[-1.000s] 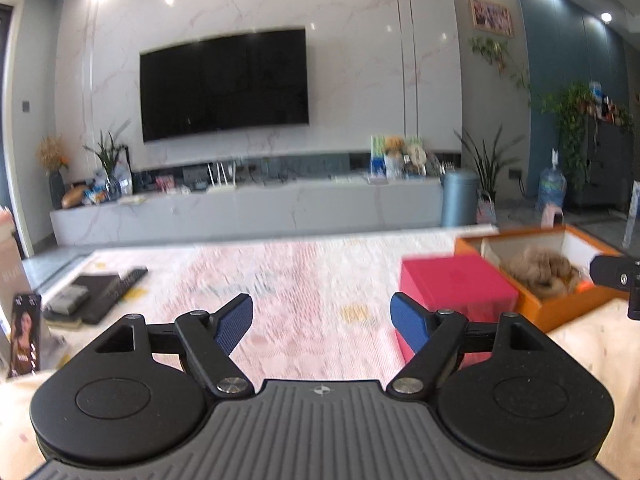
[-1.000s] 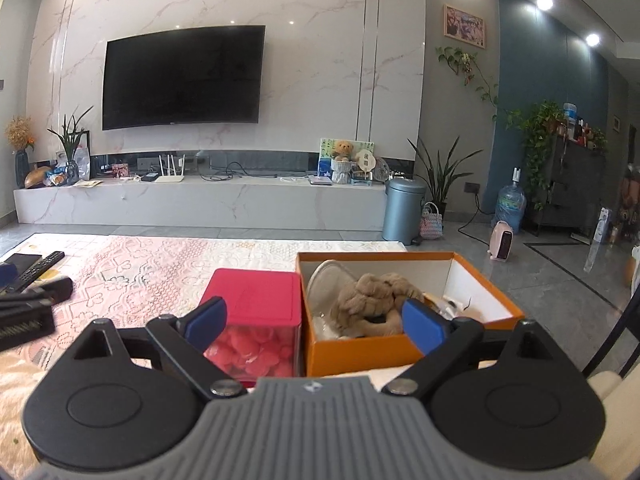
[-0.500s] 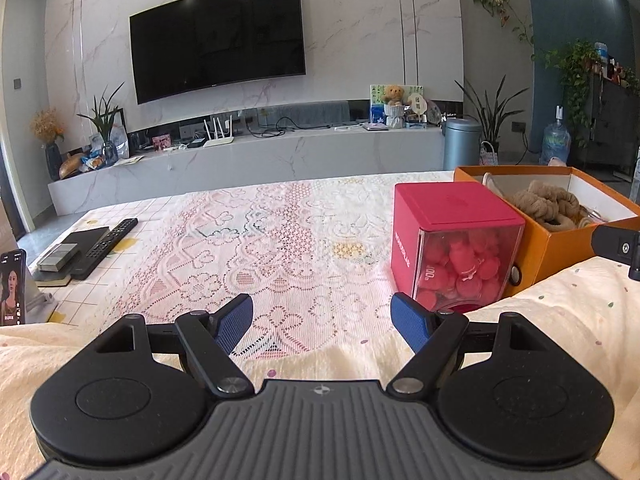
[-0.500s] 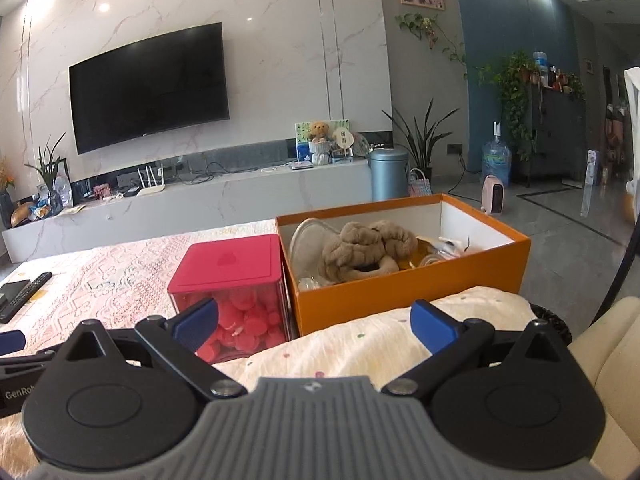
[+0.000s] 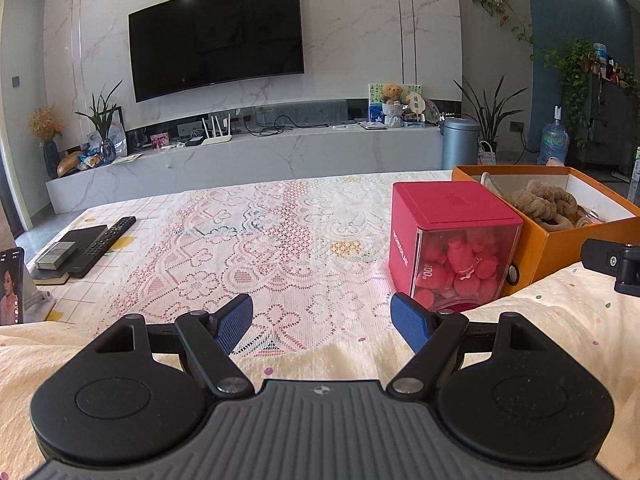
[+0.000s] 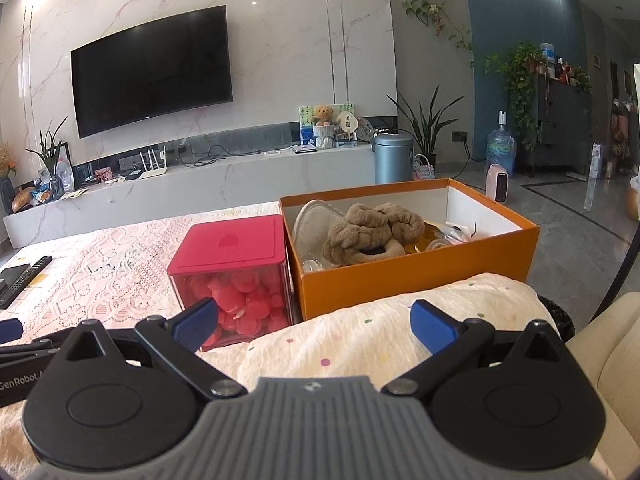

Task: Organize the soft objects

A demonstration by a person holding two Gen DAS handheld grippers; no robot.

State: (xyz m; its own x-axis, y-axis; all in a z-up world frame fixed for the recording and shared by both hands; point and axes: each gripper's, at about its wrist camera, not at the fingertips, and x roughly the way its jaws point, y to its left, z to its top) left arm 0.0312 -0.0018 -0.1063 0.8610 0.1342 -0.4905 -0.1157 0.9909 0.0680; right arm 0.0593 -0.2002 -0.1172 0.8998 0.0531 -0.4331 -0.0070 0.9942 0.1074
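A cream dotted soft cloth (image 6: pixel 380 340) lies along the near edge of the table; it also shows in the left wrist view (image 5: pixel 540 320). An orange box (image 6: pixel 420 272) holds a brown plush item (image 6: pixel 368 236) and other things; the box also shows in the left wrist view (image 5: pixel 560 240). My left gripper (image 5: pixel 322 322) is open and empty above the cloth's edge. My right gripper (image 6: pixel 316 326) is open and empty just above the cloth, in front of the box.
A red-lidded clear cube (image 6: pixel 236 276) of pink soft pieces stands left of the orange box. A remote (image 5: pixel 108 236) and flat devices (image 5: pixel 60 256) lie at the table's left, with a phone on a stand (image 5: pixel 10 284). A lace tablecloth (image 5: pixel 260 248) covers the table.
Both grippers have pulled back and tilted down, so the dotted cloth now fills the foreground. Both stay open and empty.
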